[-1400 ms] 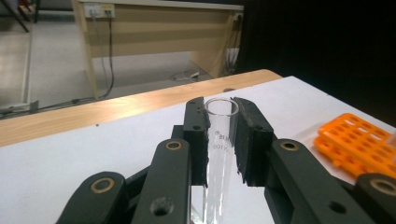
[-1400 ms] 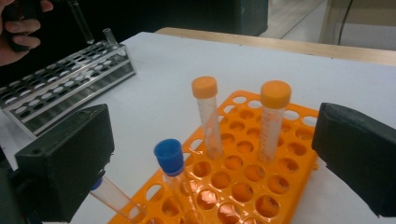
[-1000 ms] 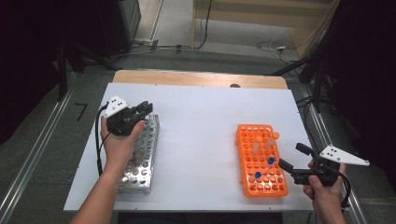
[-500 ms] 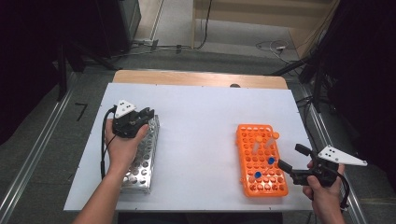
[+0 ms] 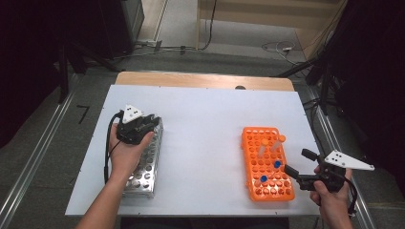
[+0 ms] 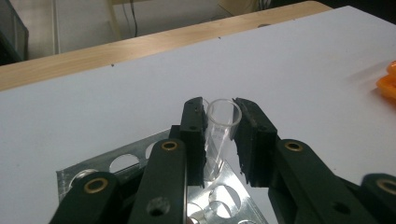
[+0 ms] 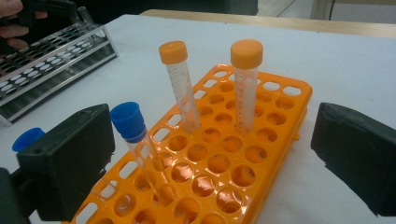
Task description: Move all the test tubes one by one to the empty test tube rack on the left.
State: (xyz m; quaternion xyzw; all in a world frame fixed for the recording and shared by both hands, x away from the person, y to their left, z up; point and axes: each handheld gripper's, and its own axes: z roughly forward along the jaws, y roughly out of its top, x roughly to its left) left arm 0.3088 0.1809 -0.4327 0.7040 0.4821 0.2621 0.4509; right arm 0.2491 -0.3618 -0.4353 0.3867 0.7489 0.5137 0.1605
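A clear tube (image 6: pixel 220 135) stands in a hole of the metal rack (image 5: pixel 145 164) at the left of the table, between the jaws of the left gripper (image 6: pixel 223 133). Those jaws have just been opening, with a slight gap beside the tube. At the lower right, the right gripper (image 5: pixel 297 164) is spread wide and empty beside the orange rack (image 5: pixel 248 157).

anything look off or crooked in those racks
Nothing spilled or broken. The capped tubes in the orange rack lean rather than stand straight, most of all the blue-capped tube. At the metal rack, an uncapped clear tube sits tilted between the left gripper's jaws, which have just been opening.

Lab: tube racks (image 5: pixel 266 162), rig table (image 5: pixel 205 124)
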